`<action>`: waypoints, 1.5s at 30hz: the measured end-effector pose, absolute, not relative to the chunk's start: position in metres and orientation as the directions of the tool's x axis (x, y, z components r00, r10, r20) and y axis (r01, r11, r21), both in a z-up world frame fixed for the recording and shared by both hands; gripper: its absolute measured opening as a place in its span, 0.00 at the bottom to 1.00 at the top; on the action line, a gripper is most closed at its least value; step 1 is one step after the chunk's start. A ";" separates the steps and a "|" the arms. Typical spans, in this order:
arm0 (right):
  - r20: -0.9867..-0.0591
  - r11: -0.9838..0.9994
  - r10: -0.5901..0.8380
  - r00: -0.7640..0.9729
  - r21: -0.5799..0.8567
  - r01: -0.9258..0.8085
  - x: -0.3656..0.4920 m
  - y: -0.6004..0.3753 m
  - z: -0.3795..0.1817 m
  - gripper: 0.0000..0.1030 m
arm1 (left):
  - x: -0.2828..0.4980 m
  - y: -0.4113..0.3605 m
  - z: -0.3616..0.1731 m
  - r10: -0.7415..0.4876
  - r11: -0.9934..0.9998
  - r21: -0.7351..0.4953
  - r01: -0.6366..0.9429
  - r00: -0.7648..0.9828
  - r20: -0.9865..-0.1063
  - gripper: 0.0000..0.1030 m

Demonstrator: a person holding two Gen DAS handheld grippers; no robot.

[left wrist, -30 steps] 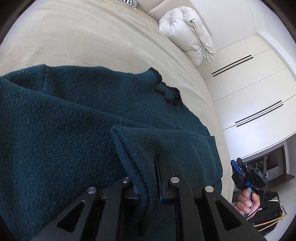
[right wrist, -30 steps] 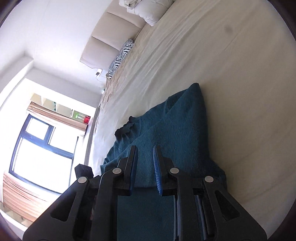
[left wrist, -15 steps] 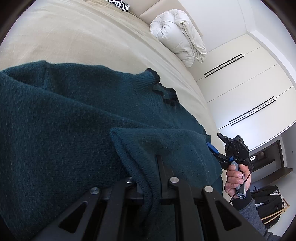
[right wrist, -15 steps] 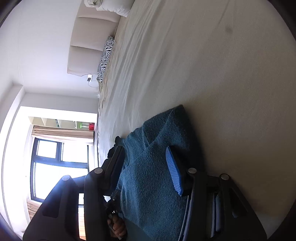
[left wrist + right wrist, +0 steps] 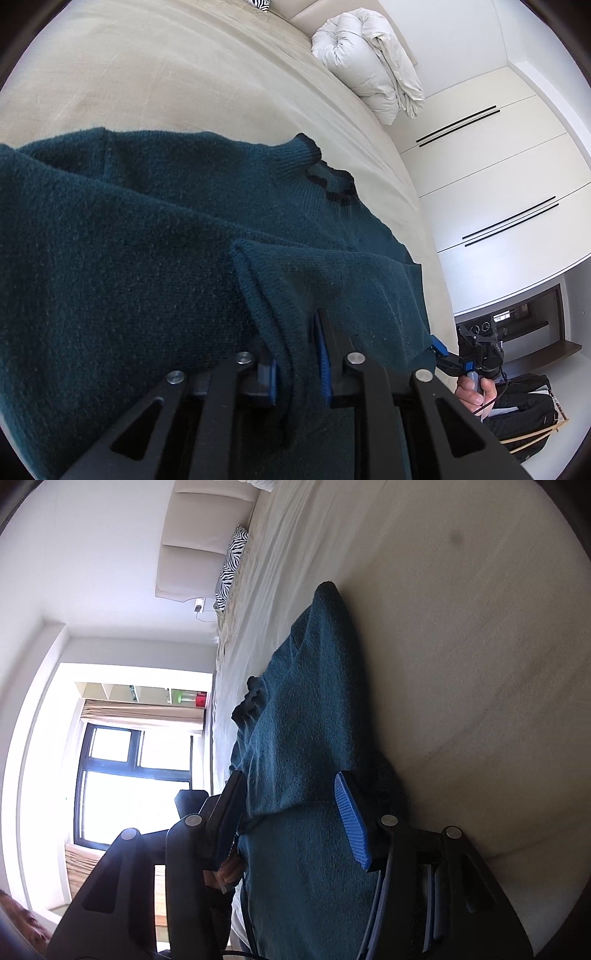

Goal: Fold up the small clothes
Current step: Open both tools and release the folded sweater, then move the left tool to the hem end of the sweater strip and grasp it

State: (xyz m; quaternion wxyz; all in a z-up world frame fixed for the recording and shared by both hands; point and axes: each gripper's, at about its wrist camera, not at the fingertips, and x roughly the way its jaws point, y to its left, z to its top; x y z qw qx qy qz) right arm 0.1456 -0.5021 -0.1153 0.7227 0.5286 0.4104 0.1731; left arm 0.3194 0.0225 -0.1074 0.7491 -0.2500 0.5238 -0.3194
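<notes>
A dark teal knit sweater lies on a beige bed, its black-trimmed collar toward the headboard. My left gripper is shut on a folded sleeve edge of the sweater, with knit bunched between the blue pads. My right gripper is open, its jaws wide apart on either side of the sweater's edge. It also shows in the left wrist view at the sweater's right corner, held by a hand.
A rolled white duvet and a zebra pillow lie by the padded headboard. White wardrobe doors stand beside the bed. A window is opposite. A dark bag sits on the floor.
My right gripper has opened wide and moved in onto the sweater's right edge. My left gripper keeps its hold on the sleeve fold and has barely moved.
</notes>
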 end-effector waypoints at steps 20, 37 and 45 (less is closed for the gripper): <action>-0.531 0.588 0.578 0.619 0.797 0.135 0.047 -0.458 -0.068 0.57 | 0.187 0.123 -0.057 -0.521 0.841 -0.516 0.160 0.492 -0.697 0.70; -0.726 0.746 0.402 0.558 0.613 0.261 -0.134 -0.462 -0.068 0.57 | 0.005 0.158 -0.084 -0.495 0.855 -0.514 0.069 0.401 -0.771 0.71; -0.785 0.764 0.378 0.491 0.564 0.314 -0.161 -0.467 -0.073 0.56 | -0.022 0.143 -0.086 -0.498 0.863 -0.494 0.105 0.341 -0.797 0.71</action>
